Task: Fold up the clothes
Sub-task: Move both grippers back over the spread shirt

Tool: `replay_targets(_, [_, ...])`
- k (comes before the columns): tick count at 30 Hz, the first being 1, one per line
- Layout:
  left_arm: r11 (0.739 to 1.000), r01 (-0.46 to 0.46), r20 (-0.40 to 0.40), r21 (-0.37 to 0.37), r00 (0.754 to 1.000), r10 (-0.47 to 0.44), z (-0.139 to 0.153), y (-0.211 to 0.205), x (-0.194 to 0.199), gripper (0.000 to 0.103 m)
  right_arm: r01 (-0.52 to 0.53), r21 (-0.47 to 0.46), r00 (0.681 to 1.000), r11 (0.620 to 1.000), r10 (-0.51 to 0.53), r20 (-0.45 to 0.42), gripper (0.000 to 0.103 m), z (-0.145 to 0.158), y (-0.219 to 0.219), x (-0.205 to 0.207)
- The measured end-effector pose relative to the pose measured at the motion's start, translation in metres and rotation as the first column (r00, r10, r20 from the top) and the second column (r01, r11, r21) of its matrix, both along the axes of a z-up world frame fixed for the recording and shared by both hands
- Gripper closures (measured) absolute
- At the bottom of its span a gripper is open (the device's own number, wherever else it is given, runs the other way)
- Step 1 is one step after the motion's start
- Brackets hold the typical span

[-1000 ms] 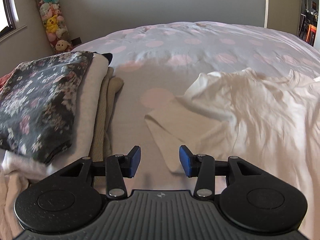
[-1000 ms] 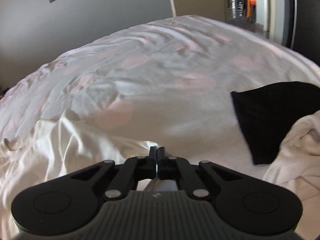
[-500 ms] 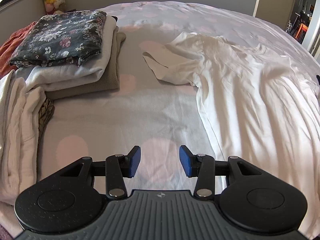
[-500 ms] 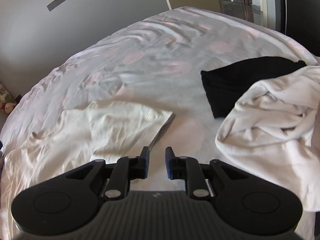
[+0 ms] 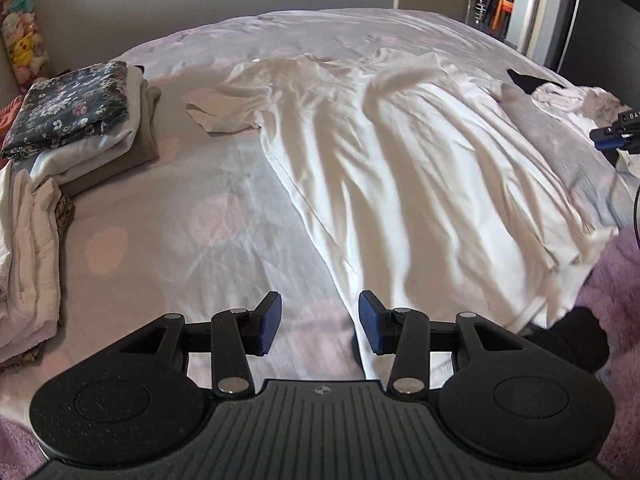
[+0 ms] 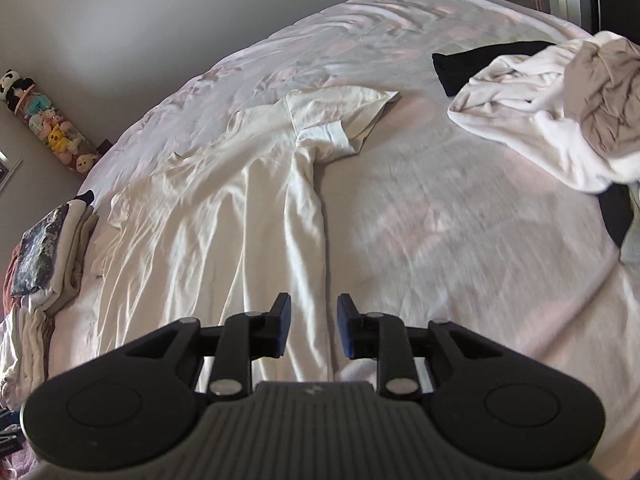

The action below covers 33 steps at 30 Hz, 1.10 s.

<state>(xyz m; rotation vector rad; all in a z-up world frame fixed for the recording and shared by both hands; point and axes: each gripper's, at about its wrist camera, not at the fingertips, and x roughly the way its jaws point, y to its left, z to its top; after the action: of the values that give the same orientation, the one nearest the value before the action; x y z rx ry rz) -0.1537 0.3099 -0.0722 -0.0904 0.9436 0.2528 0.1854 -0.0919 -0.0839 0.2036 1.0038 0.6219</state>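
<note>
A white T-shirt is lying spread out, wrinkled, across the middle of the bed, neck toward the far side, both short sleeves out to the sides. The left gripper is hovering over the shirt's near left edge with its blue pads a fair way apart and nothing between them. The right gripper is hanging above the shirt's near right edge; its jaws are opening, a narrow gap so far, gripping nothing. Left of the shirt, a stack of folded clothes is sitting with a dark floral piece on top. To the right, a heap of white and grey laundry is lying over something black. Plush toys are hanging in the far corner.
</note>
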Motion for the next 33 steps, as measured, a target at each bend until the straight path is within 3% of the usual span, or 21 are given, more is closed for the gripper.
replay_targets(6, [0.996, 0.076, -0.025, 0.047, 0.997, -0.075, -0.016, -0.033, -0.019, 0.063, 0.046, 0.082, 0.998, 0.996, -0.042, -0.050, 0.066, -0.013, -0.021, -0.056])
replay_targets(9, [0.983, 0.132, -0.063, 0.129, 0.990, -0.124, -0.030, -0.049, -0.023, 0.063, 0.067, 0.129, 0.997, 0.989, -0.062, -0.040, 0.059, -0.025, -0.029, -0.077])
replay_targets(12, [0.958, 0.171, -0.087, 0.231, 0.984, -0.155, -0.042, -0.064, -0.025, 0.063, 0.069, 0.180, 0.997, 0.981, -0.076, 0.031, 0.058, -0.025, -0.036, -0.088])
replay_targets(13, [0.945, 0.187, -0.096, 0.269, 0.981, -0.167, -0.046, -0.070, -0.025, 0.063, 0.067, 0.215, 0.995, 0.974, -0.080, 0.053, 0.051, -0.023, -0.039, -0.089])
replay_targets(15, [0.914, 0.219, -0.117, 0.342, 0.975, -0.190, -0.053, -0.080, -0.026, 0.063, 0.066, 0.262, 0.995, 0.963, -0.082, 0.050, 0.045, -0.024, -0.042, -0.087])
replay_targets(17, [0.876, 0.250, -0.139, 0.413, 0.968, -0.211, -0.060, -0.091, -0.027, 0.063, 0.072, 0.287, 0.996, 0.955, -0.083, 0.026, 0.045, -0.027, -0.044, -0.082])
replay_targets(20, [0.773, 0.334, -0.213, 0.539, 0.942, -0.259, -0.075, -0.108, -0.025, 0.064, 0.080, 0.309, 0.996, 0.948, -0.085, 0.001, 0.045, -0.029, -0.046, -0.078])
replay_targets(25, [0.637, 0.448, -0.314, 0.628, 0.894, -0.319, -0.094, -0.124, -0.024, 0.068, 0.070, 0.310, 0.997, 0.948, -0.078, 0.014, 0.045, -0.030, -0.046, -0.079])
replay_targets(30, [0.533, 0.514, -0.385, 0.673, 0.858, -0.341, -0.113, -0.132, -0.024, 0.070, 0.074, 0.323, 0.997, 0.943, -0.078, 0.000, 0.044, -0.032, -0.048, -0.076])
replay_targets(33, [0.526, 0.509, -0.376, 0.681, 0.860, -0.346, -0.115, -0.134, -0.021, 0.075, 0.069, 0.316, 0.997, 0.946, -0.074, 0.006, 0.044, -0.032, -0.047, -0.076])
